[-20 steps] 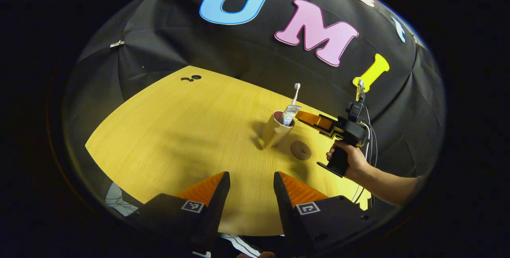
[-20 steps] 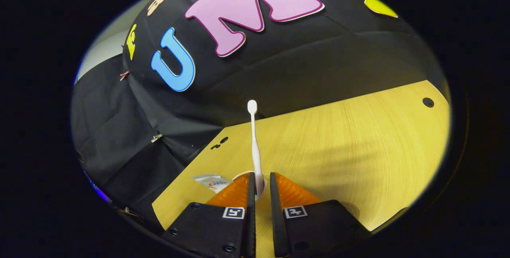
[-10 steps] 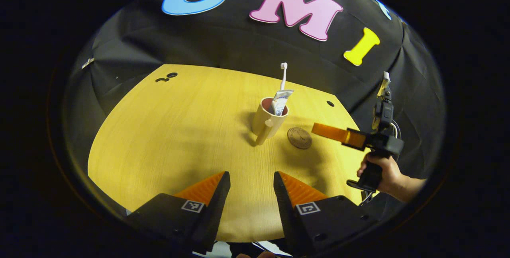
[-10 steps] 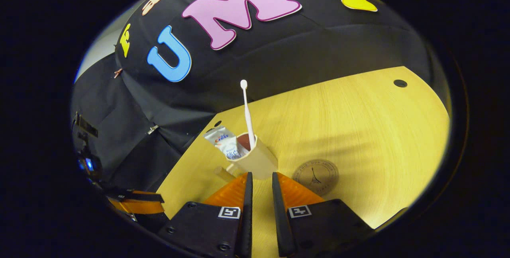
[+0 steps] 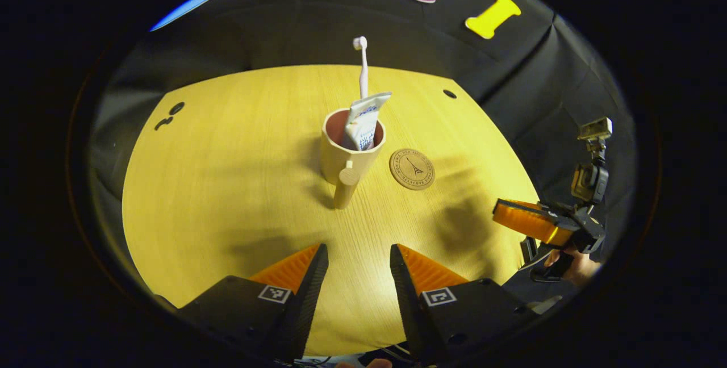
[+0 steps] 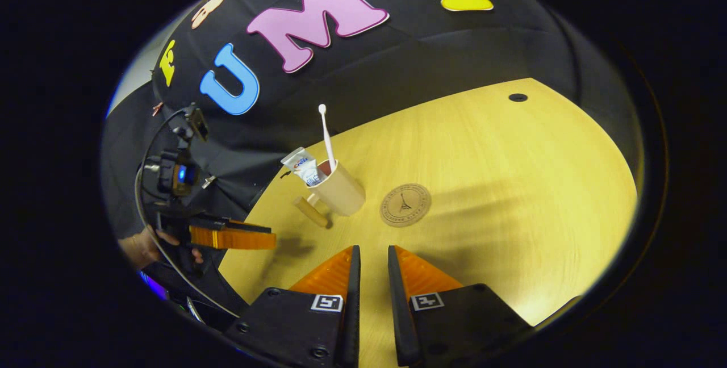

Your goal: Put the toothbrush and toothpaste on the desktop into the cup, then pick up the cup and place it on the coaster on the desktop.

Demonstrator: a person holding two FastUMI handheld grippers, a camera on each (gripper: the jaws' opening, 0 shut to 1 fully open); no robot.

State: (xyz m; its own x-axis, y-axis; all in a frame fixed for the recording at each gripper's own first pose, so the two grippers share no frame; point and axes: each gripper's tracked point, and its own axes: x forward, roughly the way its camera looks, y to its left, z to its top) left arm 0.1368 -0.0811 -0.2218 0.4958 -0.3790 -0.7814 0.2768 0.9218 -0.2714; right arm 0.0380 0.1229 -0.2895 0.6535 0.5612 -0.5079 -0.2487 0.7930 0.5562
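A beige cup (image 5: 341, 155) with a side handle (image 5: 345, 186) stands upright mid-table, apart from both grippers. A white toothbrush (image 5: 362, 67) and a toothpaste tube (image 5: 363, 121) stick up out of it. Just to its right lies a round brown coaster (image 5: 412, 168), bare. My left gripper (image 5: 355, 260) hovers open near the table's front edge, empty. My right gripper (image 5: 528, 223) is off the right edge. In the right gripper view, cup (image 6: 341, 192), toothbrush (image 6: 326, 132), toothpaste (image 6: 304, 166) and coaster (image 6: 405, 205) lie ahead of the right gripper (image 6: 372, 260), whose fingers leave a narrow slit with nothing in it.
The wooden table (image 5: 227, 175) has small cable holes at its far right (image 5: 450, 94) and far left (image 5: 170, 112). Black cloth walls it in behind. A hand (image 6: 142, 246) holds the left gripper (image 6: 233, 237) at the table's left edge.
The right gripper let go of the toothbrush in the cup and drew back to the table's right edge. The left gripper came closer to the cup, still open.
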